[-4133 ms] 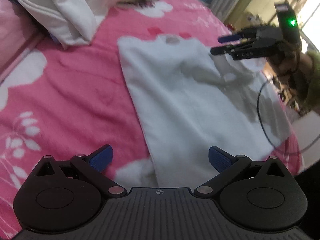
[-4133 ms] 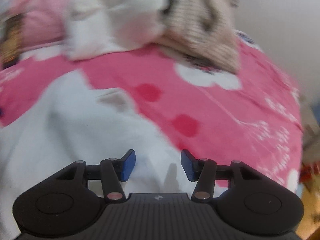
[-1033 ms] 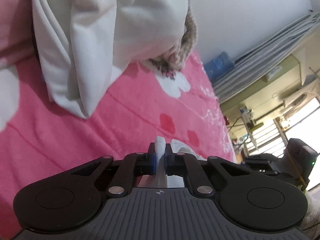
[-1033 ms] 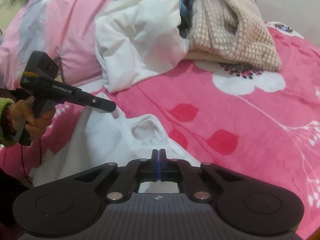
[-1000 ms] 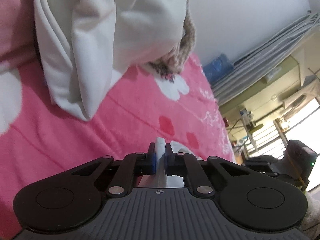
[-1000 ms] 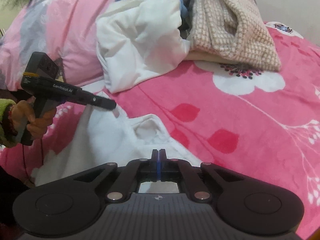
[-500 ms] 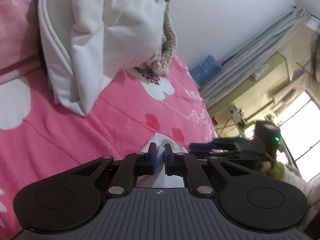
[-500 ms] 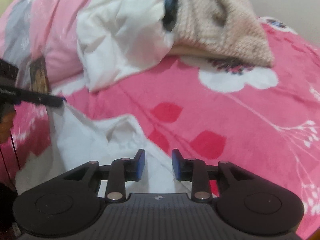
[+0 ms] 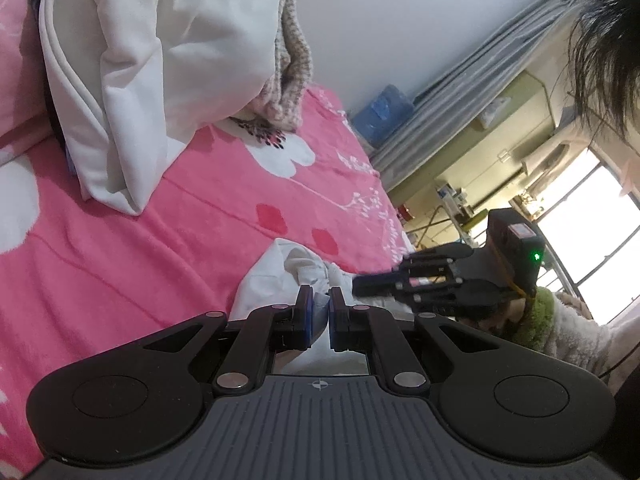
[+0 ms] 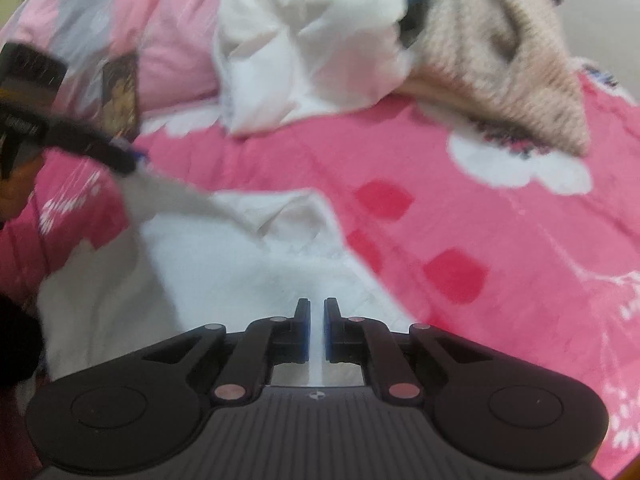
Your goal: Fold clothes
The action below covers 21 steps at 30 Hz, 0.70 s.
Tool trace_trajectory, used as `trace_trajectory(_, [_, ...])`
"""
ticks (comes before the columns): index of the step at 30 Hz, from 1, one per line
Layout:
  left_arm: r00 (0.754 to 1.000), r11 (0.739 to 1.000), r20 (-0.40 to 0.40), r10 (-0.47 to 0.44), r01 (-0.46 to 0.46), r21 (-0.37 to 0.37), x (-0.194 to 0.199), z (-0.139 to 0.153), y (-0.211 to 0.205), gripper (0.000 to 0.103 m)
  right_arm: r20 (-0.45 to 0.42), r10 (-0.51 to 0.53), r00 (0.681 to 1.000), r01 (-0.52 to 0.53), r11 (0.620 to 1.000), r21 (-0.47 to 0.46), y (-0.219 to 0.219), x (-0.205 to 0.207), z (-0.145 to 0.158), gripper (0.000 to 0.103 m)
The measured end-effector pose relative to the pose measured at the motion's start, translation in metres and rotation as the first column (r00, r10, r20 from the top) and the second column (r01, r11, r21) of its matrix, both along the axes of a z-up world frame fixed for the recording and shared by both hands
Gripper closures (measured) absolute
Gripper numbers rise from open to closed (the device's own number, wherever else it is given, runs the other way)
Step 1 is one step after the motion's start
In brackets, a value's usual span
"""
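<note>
A white garment lies spread on the pink flowered bedspread. My left gripper is shut on a corner of it, with cloth pinched between the blue pads. In the right wrist view the left gripper holds that corner up at the left, pulling the cloth taut. My right gripper points down at the garment's near edge. Its jaws are closing, nearly together, with white cloth between the pads. The left wrist view shows the right gripper low over the garment, close beside my left one.
A pile of unfolded clothes sits at the bed's far end: a white padded garment and a beige knit sweater. A pink pillow lies at the left. The person's hair and green cuff are at the right.
The right gripper opened, shifted over the garment and narrowed again on cloth. The left gripper rose with its corner, and the right gripper now sits closer to it.
</note>
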State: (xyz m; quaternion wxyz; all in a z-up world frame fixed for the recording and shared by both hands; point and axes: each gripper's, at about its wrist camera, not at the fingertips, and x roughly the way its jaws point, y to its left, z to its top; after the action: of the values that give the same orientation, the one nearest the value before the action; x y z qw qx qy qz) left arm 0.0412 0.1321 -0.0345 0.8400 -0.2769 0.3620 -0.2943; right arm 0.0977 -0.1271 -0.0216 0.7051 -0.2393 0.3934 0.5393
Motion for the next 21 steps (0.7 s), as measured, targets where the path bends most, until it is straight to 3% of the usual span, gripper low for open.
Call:
trace_trajectory(5, [0.999,0.999,0.013,0.045,-0.045,-0.004,-0.001,0.004,0.004,0.097,0.016,-0.052,0.999,0.052,0.999,-0.004,0.003,0.019,-0.006,0.064])
trace_trajectory(10, [0.996,0.996,0.008,0.088,-0.088,-0.006,-0.004,0.006,0.012,0.097,-0.071,-0.049,0.996,0.048,0.999,-0.02,0.004,0.03,-0.019,0.063])
trace_trajectory(12, [0.995,0.995,0.003,0.101,-0.101,-0.002,-0.005,0.005,0.015,0.097,-0.087,-0.049,0.995,0.048,0.999,-0.02,0.001,0.03,-0.022,0.068])
trace_trajectory(14, [0.994,0.994,-0.003,0.113,-0.113,-0.003,-0.005,0.004,0.018,0.097,-0.09,-0.047,0.995,0.045,0.999,-0.017,-0.001,0.027,-0.022,0.088])
trace_trajectory(16, [0.993,0.993,-0.012,0.12,-0.12,-0.003,-0.004,0.002,0.02,0.097,-0.073,-0.032,0.997,0.031,0.999,-0.007,-0.004,0.023,-0.017,0.097])
trace_trajectory(21, [0.992,0.992,-0.029,0.125,-0.125,0.003,-0.002,-0.004,0.02,0.097,0.025,-0.008,1.0,0.008,1.0,0.009,-0.013,0.002,0.003,0.099])
